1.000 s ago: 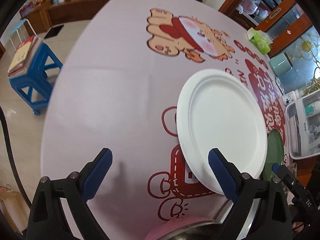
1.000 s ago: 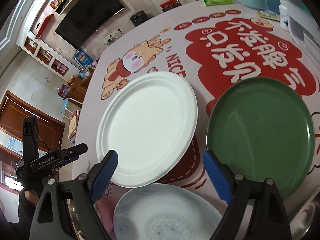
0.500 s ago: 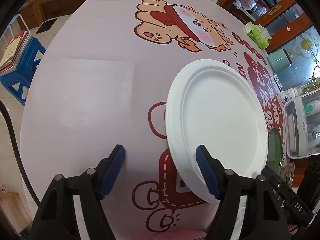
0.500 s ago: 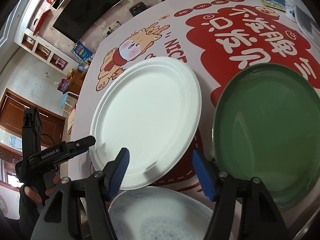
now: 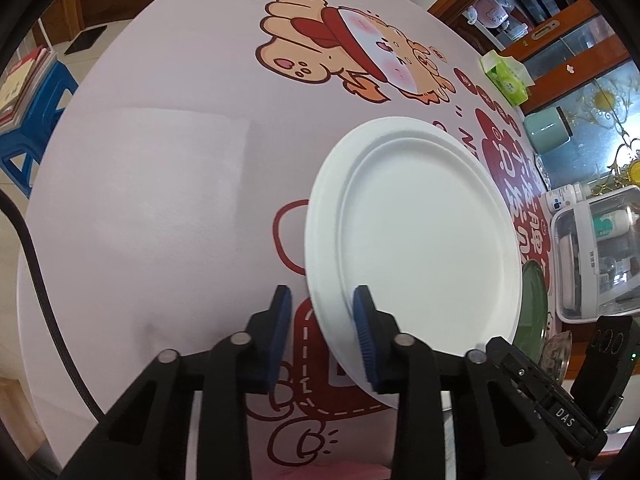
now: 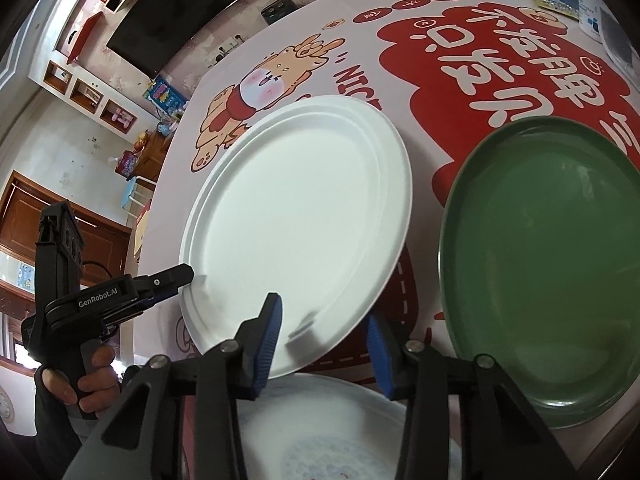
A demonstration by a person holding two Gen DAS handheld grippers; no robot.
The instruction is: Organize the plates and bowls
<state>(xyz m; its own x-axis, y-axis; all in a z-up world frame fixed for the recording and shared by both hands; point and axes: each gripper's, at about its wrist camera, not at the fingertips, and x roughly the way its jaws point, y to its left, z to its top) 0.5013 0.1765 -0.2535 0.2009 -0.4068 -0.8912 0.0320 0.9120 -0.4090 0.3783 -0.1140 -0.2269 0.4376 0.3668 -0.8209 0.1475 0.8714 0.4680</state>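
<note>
A white plate point(image 5: 416, 232) point(image 6: 304, 208) lies on the printed tablecloth point(image 5: 160, 184). My left gripper point(image 5: 322, 332) straddles its near-left rim. Its jaws are closing: the right pad lies over the plate, and the left pad stands just outside the edge with a thin gap. From the right wrist view, the left gripper point(image 6: 176, 280) sits at the plate's left edge. My right gripper point(image 6: 324, 344) straddles the near rim, its jaws closing with gaps on both sides. A green plate point(image 6: 540, 272) point(image 5: 532, 304) lies to the right. A patterned white plate point(image 6: 320, 432) lies under the right gripper.
A clear plastic box point(image 5: 592, 248) with bottles, a teal cup point(image 5: 546, 128) and a green tissue pack point(image 5: 506, 78) stand along the table's far right. A blue stool point(image 5: 28, 120) stands on the floor to the left. A hand point(image 6: 92, 368) holds the left gripper's handle.
Both grippers have sunk toward the white plate and narrowed their jaws from wide open. The plate's rim now lies between each pair of pads.
</note>
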